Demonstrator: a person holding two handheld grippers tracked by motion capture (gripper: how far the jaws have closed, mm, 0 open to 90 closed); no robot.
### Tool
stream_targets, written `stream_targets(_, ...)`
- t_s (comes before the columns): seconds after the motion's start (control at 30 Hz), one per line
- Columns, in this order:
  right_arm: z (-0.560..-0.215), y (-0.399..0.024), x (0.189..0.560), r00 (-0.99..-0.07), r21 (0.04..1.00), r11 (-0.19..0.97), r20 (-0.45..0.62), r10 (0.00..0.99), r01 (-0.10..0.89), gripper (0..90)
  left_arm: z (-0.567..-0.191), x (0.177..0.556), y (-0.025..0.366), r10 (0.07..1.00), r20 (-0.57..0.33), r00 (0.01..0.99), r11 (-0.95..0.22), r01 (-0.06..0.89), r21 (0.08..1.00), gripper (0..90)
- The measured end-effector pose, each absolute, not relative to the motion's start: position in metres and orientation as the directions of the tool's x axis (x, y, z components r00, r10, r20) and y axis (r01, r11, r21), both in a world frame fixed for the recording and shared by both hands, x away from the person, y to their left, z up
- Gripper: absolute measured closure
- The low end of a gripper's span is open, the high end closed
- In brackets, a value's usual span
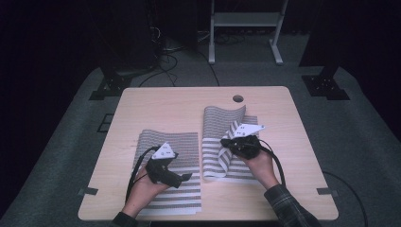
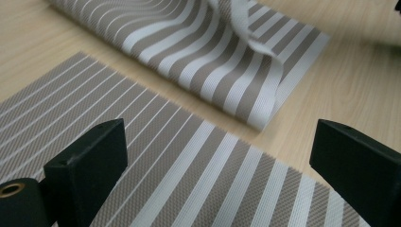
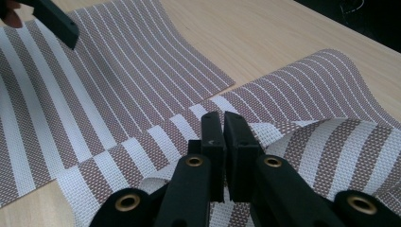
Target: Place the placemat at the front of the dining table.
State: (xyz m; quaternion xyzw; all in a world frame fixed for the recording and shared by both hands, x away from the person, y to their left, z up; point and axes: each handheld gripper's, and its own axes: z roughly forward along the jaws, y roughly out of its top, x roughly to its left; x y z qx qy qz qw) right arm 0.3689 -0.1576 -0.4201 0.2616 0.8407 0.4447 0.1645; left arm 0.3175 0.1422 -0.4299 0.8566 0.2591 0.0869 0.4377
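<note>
Flat placemat [image 1: 166, 142] beside pinched, folded placemat [image 1: 222, 127]

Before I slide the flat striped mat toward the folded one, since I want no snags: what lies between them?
Nothing: a narrow strip of bare table separates the flat mat from the folded mat, clearest in the left gripper view.

left gripper [image 2: 217, 156] jaws spread wide, flat striped placemat [image 2: 156, 156] seen underneath, second striped placemat [image 2: 213, 52] folded over farther off, wooden table [image 2: 350, 80]
</note>
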Motion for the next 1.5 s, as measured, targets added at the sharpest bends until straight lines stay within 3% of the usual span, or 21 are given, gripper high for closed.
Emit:
stream_targets(0.17,-0.418,-0.161,0.369,-0.808,0.841,0.456,-0.040,0.588,0.291,87.3,-0.425,0.330,0.124,0.498,-0.085,0.863,-0.486,0.359,0.797,5.6)
stream_targets(0.5,-0.407,-0.162,0.363,-0.819,0.857,0.439,-0.036,0.573,0.269,87.3,-0.416,0.346,0.112,0.453,-0.145,0.879,-0.424,0.356,0.833,18.5)
stream_targets(0.93,-0.400,-0.149,0.351,-0.849,0.871,0.430,-0.028,0.528,0.239,87.3,-0.421,0.355,0.088,0.431,-0.165,0.887,-0.428,0.361,0.828,23.9)
stream_targets(1.33,-0.398,-0.142,0.343,-0.870,0.877,0.428,-0.023,0.493,0.219,87.2,-0.426,0.362,0.078,0.389,-0.194,0.901,-0.417,0.360,0.835,40.0)
stream_targets(1.5,-0.397,-0.140,0.341,-0.870,0.877,0.429,-0.027,0.491,0.215,87.0,-0.427,0.361,0.076,0.364,-0.209,0.908,-0.425,0.362,0.830,57.5)
